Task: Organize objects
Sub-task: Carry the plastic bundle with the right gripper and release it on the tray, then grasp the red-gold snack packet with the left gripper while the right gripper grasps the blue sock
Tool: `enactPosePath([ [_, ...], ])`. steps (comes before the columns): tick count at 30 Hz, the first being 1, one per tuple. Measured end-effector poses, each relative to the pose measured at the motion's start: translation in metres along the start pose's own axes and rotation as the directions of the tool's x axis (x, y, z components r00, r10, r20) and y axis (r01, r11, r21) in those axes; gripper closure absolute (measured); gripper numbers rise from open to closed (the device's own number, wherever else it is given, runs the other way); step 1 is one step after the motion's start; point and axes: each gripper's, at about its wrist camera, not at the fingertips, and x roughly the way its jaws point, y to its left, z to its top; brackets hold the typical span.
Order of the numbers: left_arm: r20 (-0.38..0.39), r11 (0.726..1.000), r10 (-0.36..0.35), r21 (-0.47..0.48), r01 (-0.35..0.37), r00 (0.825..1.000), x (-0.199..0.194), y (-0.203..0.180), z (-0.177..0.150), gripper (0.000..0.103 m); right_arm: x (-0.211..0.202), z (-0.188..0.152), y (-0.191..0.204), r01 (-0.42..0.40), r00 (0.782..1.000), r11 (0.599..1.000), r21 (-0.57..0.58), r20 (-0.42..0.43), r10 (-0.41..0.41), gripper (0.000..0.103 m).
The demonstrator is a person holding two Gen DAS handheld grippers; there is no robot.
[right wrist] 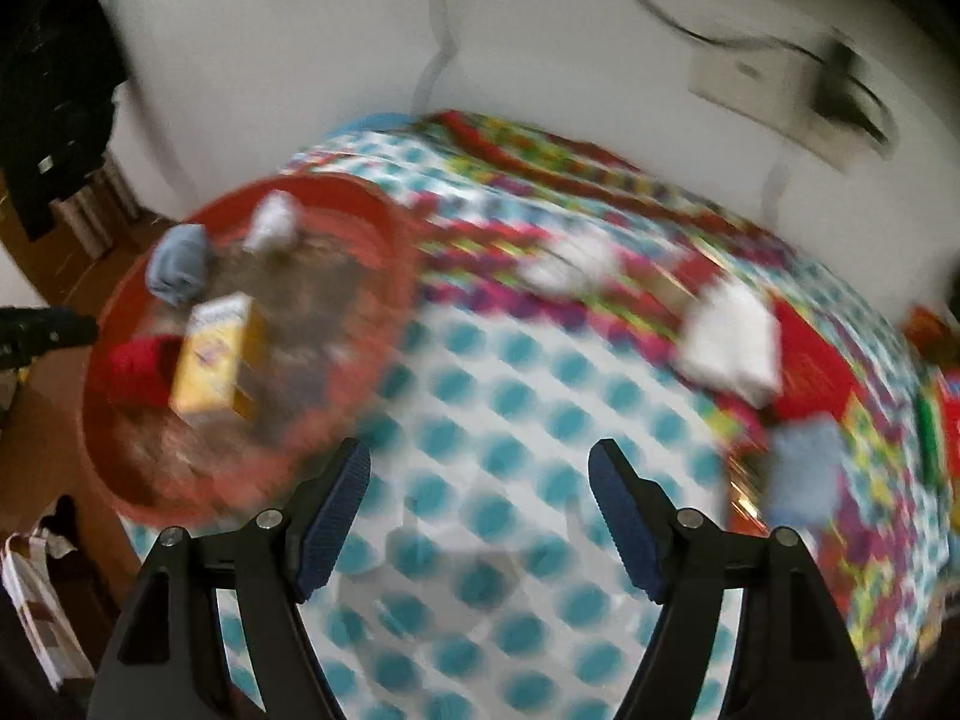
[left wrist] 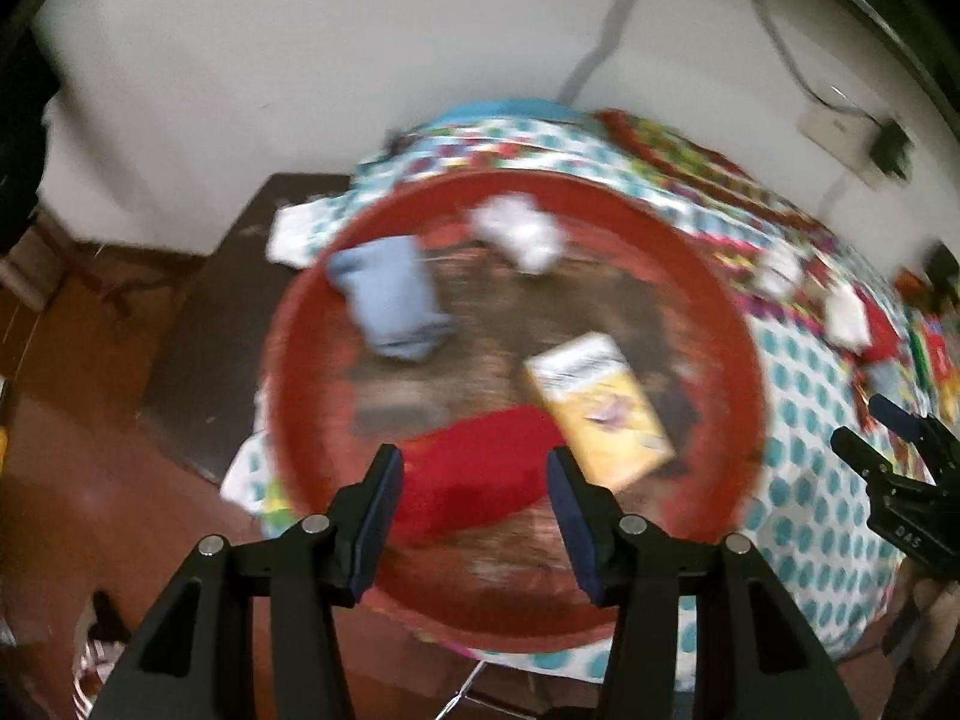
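Both grippers stand with their jaws spread and nothing between them. From its own camera, the left gripper [left wrist: 474, 480] hangs above the near part of a round red tray [left wrist: 753, 360], its blue pads framing a red cloth [left wrist: 480, 474] that lies in the tray's near side; whether the pads touch it cannot be told through the blur. Left and farther in the tray lies a folded light blue cloth [left wrist: 390, 300]. At the far side sits a crumpled white item [left wrist: 522, 231], and to the right of the red cloth lies a yellow box [left wrist: 600, 402], tilted with one corner toward the near rim. The tray rests on a table covered by a white cloth with teal dots [left wrist: 804, 480], with a multicoloured patterned cloth [left wrist: 708, 180] along the far edge. At the right edge of that view the right gripper [left wrist: 882, 438] shows as black fingers over the dotted cloth.

In the right wrist view, the right gripper [right wrist: 480, 474] hovers above bare dotted cloth, just right of the tray. Farther right, well apart from the tray, lie a small white piece [right wrist: 570, 270], a larger white folded cloth [right wrist: 729, 342] against a red cloth [right wrist: 810, 366], and nearer, a light blue square cloth [right wrist: 804, 474]. All are badly blurred.
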Motion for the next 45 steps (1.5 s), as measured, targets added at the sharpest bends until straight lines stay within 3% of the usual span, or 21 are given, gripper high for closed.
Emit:
enactPosePath([
  [7, -0.024, 0.979, -0.086, 0.182, 0.089, 0.996, 0.002, -0.083, -0.014, 0.052, -0.026, -0.032, -0.094, 0.112, 0.992, 0.979, 0.168, 0.035, -0.119, 0.03],
  [11, -0.064, 0.969, -0.117, 0.213, 0.128, 0.991, 0.009, -0.114, -0.022, 0.052, -0.023, -0.034, -0.134, 0.163, 0.984, 0.966, 0.202, 0.039, -0.174, 0.03],
  [21, -0.147, 0.945, -0.135, 0.278, 0.172, 0.98, 0.044, -0.202, -0.031, 0.052, 0.036, -0.017, -0.162, 0.144, 0.989, 0.976, 0.163, 0.018, -0.149, 0.029],
  [25, -0.155, 0.935, -0.223, 0.247, 0.256, 0.962, 0.054, -0.239, -0.024, 0.052, 0.045, -0.024, -0.174, 0.092, 0.993, 0.984, 0.152, 0.056, -0.102, 0.033],
  [26, -0.163, 0.933, -0.24, 0.234, 0.274, 0.957, 0.057, -0.248, -0.021, 0.052, 0.044, -0.026, -0.177, 0.079, 0.994, 0.985, 0.153, 0.063, -0.09, 0.04],
  [27, -0.168, 0.932, -0.249, 0.227, 0.283, 0.954, 0.06, -0.256, -0.019, 0.052, 0.041, -0.029, -0.18, 0.074, 0.994, 0.985, 0.156, 0.07, -0.085, 0.057],
  [28, -0.17, 0.93, -0.262, 0.218, 0.296, 0.95, 0.065, -0.269, -0.016, 0.052, 0.038, -0.031, -0.184, 0.074, 0.993, 0.983, 0.167, 0.076, -0.088, 0.061],
  [33, -0.168, 0.929, -0.274, 0.209, 0.306, 0.947, 0.081, -0.319, -0.006, 0.052, 0.025, -0.044, -0.211, 0.18, 0.978, 0.972, 0.148, 0.08, -0.193, 0.062],
  [39, -0.179, 0.928, -0.246, 0.239, 0.285, 0.953, 0.098, -0.371, 0.001, 0.052, 0.024, -0.057, -0.23, 0.093, 0.988, 0.977, 0.193, 0.107, -0.115, 0.059],
  [45, -0.161, 0.954, -0.221, 0.168, 0.247, 0.962, 0.113, -0.378, 0.009, 0.052, 0.026, -0.056, -0.225, 0.09, 0.99, 0.981, 0.172, 0.095, -0.107, 0.051],
])
